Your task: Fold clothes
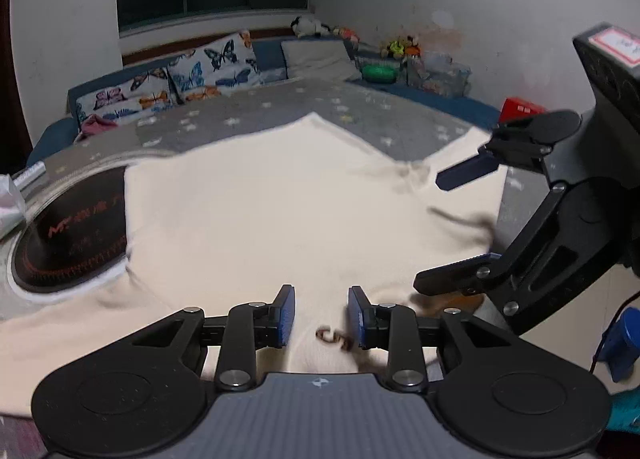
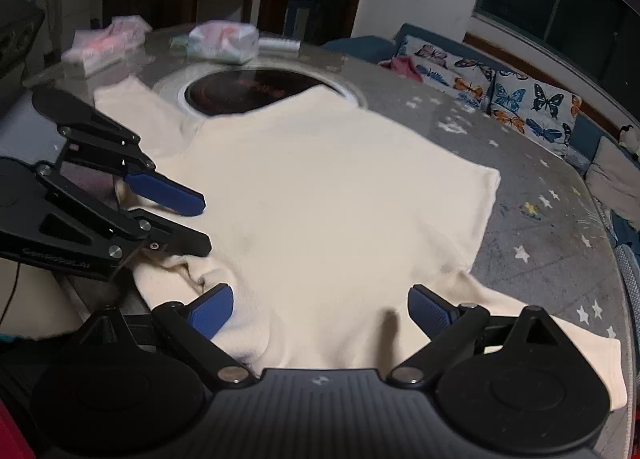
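A cream T-shirt [image 1: 280, 211] [image 2: 328, 199] lies spread flat on the grey star-patterned table [image 1: 360, 111] [image 2: 532, 235]. Its collar, with a brown mark [image 1: 334, 339], is at the near edge. My left gripper [image 1: 322, 317] [image 2: 205, 225] hovers over that collar with its blue pads a little apart; cloth lies between and below them, but they do not press it. My right gripper [image 2: 320, 307] [image 1: 427, 233] stands wide open just above the shirt near the shoulder, with nothing gripped. A sleeve [image 2: 560, 343] trails off to the right.
A round black hob [image 1: 68, 243] [image 2: 256, 91] is set into the table and partly covered by the shirt. Tissue packs [image 2: 224, 41] lie at the far side. A sofa with butterfly cushions [image 1: 180, 79] stands behind, and a red box [image 1: 520, 107] sits at the right.
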A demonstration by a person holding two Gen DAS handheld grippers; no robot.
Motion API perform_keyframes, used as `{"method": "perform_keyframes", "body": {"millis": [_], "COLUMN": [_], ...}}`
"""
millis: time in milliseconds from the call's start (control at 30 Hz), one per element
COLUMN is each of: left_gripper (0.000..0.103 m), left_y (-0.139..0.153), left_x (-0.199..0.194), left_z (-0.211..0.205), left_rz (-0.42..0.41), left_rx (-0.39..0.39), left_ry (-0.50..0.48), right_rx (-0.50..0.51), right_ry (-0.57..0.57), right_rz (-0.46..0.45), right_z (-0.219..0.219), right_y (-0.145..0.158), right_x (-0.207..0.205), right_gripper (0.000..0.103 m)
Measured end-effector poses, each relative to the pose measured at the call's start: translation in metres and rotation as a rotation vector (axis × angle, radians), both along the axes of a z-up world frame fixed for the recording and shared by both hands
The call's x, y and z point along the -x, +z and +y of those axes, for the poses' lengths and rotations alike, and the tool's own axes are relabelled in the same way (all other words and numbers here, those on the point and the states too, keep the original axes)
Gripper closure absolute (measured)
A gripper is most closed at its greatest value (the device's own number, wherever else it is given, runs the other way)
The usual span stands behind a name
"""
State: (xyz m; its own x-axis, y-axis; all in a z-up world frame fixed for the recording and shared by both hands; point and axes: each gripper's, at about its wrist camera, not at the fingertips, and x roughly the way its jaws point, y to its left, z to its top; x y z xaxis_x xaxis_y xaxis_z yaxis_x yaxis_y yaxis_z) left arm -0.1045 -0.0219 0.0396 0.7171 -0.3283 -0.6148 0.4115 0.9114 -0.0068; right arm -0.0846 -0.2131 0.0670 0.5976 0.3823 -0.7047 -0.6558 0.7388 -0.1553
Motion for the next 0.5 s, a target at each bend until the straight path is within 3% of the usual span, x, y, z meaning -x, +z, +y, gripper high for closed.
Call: {"method": "perform_keyframes", "body": {"millis": [167, 500], "left_gripper": [0.067, 0.066], "left_y": [0.009, 0.008], "left_x": [-0.013, -0.025], "left_z": [-0.005, -0.045], "left_rz": [-0.001, 0.007], "left_rx": [0.033, 0.035], "left_ry": [0.009, -0.08], "right_rx": [-0.095, -0.107], "right_ry": [-0.168, -0.569], "right_rz": [0.003, -0.022], "right_z": [-0.038, -0.133], "right_y": [0.012, -0.001], "right_x": [-0.015, -0.048], "right_gripper": [0.008, 0.019]}}
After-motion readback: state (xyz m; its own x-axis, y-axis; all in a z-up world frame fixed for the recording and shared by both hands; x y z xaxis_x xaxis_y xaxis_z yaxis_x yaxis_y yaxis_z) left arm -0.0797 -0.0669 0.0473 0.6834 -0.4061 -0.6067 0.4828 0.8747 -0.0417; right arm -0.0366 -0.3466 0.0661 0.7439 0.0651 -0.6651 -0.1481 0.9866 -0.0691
